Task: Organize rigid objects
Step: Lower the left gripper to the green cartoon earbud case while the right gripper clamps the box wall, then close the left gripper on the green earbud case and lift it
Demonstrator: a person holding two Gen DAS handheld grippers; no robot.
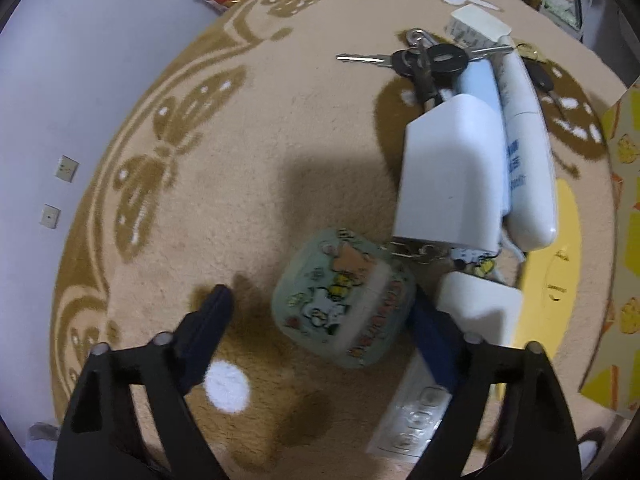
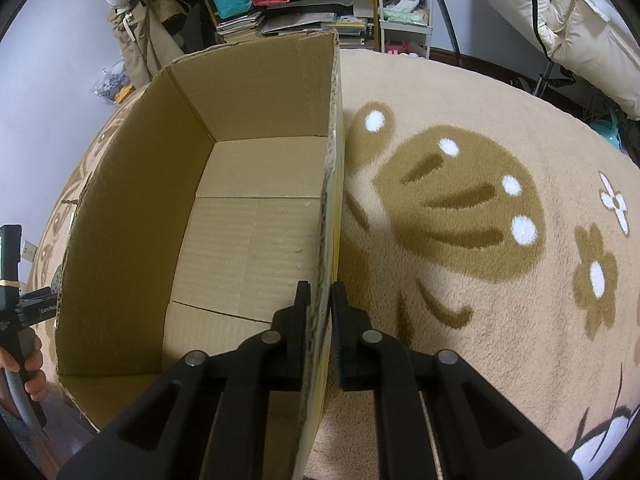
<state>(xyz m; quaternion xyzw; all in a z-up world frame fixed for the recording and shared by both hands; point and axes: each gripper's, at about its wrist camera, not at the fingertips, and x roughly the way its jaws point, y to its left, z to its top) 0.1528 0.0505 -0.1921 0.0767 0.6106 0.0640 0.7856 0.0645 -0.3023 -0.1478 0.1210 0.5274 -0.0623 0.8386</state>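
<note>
Left hand-held gripper straddling rounded printed case, plush rug

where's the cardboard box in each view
Left wrist view: only a yellow-printed outer corner of the cardboard box shows at the far right edge, beyond the white items and keys.
Right wrist view: the box fills the left and centre, open and seemingly empty, with the right tool clamped on its near right wall.
Shared landmark: the beige rug with brown butterfly patterns, which the box sits on, also shows in the right wrist view.
</note>
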